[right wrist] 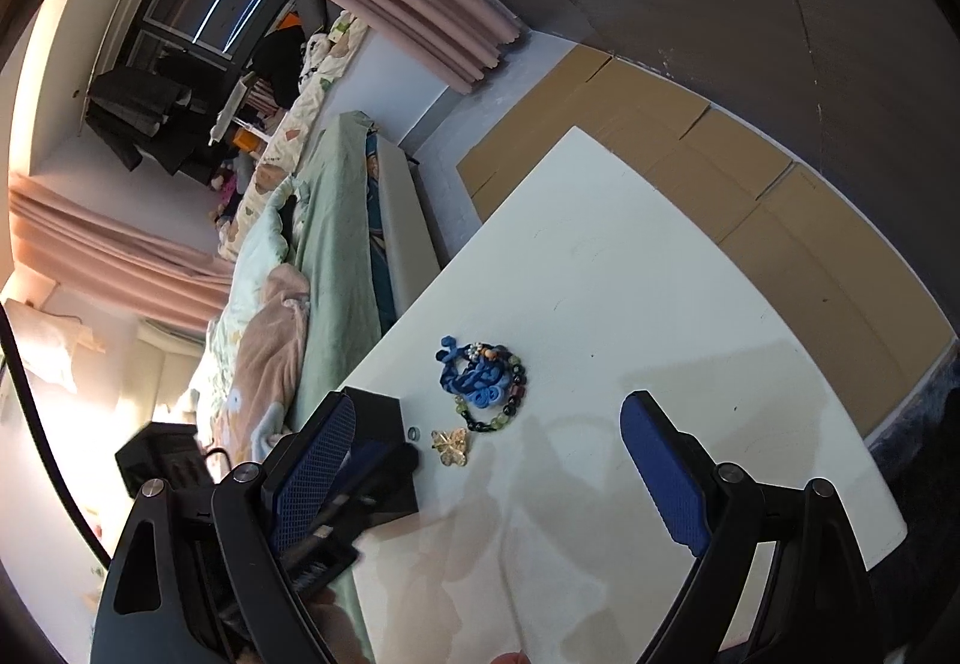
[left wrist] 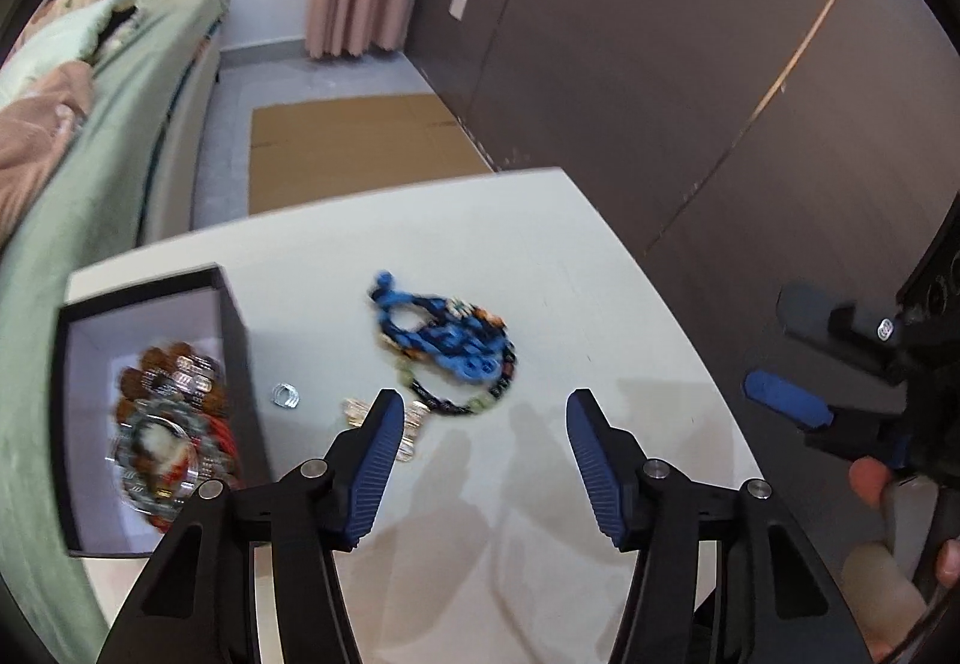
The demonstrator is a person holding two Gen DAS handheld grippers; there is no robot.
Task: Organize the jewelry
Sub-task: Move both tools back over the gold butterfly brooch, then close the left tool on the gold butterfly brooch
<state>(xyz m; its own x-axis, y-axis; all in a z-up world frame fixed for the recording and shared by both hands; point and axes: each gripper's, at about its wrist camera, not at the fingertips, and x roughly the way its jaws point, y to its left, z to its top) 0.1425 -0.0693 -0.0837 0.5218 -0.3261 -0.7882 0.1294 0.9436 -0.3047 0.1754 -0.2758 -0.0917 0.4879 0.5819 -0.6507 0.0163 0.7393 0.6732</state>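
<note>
Both grippers [left wrist: 480, 406] [right wrist: 486, 412] gape empty; only the left view shows bracelets [left wrist: 171, 424] inside the box [left wrist: 237, 328].

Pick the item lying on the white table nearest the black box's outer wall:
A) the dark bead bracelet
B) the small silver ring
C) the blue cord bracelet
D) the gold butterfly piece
B: the small silver ring lies on the white table just beside the black box, with the gold butterfly piece further out and the blue cord bracelet and dark bead bracelet beyond.
</note>
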